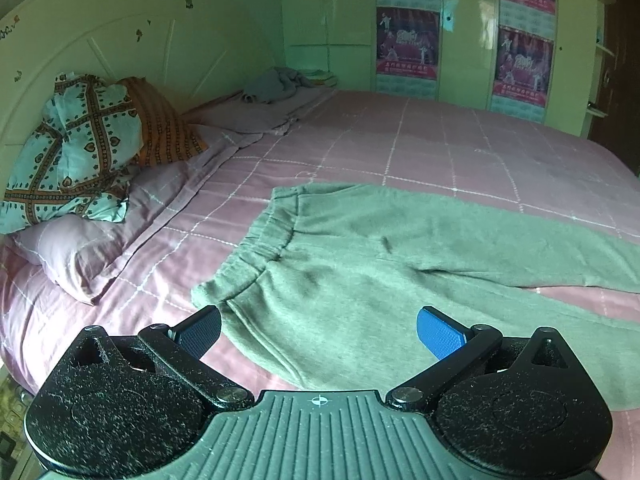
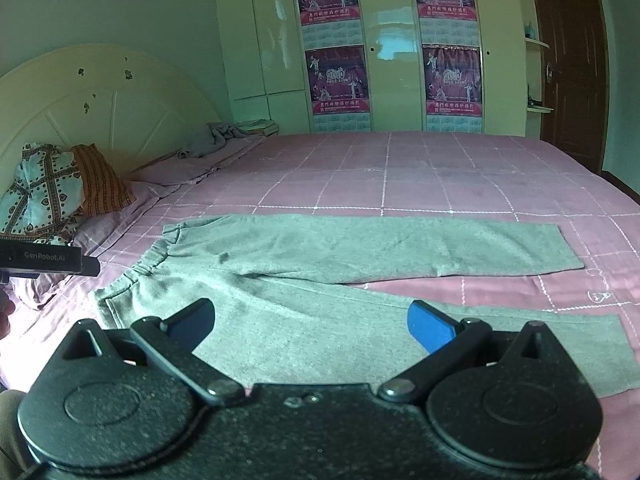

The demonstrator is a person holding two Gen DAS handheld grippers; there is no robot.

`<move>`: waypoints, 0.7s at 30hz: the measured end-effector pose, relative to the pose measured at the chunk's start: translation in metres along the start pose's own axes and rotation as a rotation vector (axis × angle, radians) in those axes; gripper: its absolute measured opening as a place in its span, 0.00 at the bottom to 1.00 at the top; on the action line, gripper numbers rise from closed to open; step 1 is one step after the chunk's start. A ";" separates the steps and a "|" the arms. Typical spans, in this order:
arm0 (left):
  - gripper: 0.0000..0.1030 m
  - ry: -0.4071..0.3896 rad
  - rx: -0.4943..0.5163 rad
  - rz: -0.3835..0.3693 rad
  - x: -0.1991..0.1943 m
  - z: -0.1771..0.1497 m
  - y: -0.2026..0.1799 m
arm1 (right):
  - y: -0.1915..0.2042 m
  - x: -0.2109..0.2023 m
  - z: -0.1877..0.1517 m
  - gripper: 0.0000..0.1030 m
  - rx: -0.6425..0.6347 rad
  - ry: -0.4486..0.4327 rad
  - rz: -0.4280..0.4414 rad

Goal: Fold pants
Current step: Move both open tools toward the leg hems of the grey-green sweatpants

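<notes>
1. One pair of grey fleece pants, two legs splayed flat on my pink checked bedsheet.
2. My left gripper and right gripper: wide, empty, over the pants.
3. Pillows: perhaps three.

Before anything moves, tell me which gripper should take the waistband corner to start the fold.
Left. The left gripper hangs open right by the near waistband corner of the pants. The right gripper, also open, sits over the near leg, farther off.
</notes>
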State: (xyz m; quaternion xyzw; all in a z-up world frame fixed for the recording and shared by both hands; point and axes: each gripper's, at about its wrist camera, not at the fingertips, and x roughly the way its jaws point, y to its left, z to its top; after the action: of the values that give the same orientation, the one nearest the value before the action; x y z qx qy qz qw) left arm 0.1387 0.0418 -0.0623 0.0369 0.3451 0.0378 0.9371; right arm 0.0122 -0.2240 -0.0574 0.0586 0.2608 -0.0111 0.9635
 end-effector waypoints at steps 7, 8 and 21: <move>1.00 0.028 -0.001 -0.007 0.044 0.016 0.014 | 0.020 0.033 0.013 1.00 -0.039 0.036 0.060; 1.00 0.032 0.006 0.001 0.052 0.019 0.016 | 0.023 0.042 0.016 1.00 -0.047 0.045 0.064; 1.00 0.082 0.046 0.030 0.169 0.065 0.034 | 0.046 0.158 0.043 0.97 -0.110 0.131 0.137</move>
State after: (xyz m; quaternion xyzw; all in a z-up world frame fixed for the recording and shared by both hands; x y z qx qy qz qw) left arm 0.3077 0.0888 -0.1181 0.0620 0.3833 0.0453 0.9204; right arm 0.1728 -0.1818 -0.0955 0.0237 0.3188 0.0730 0.9447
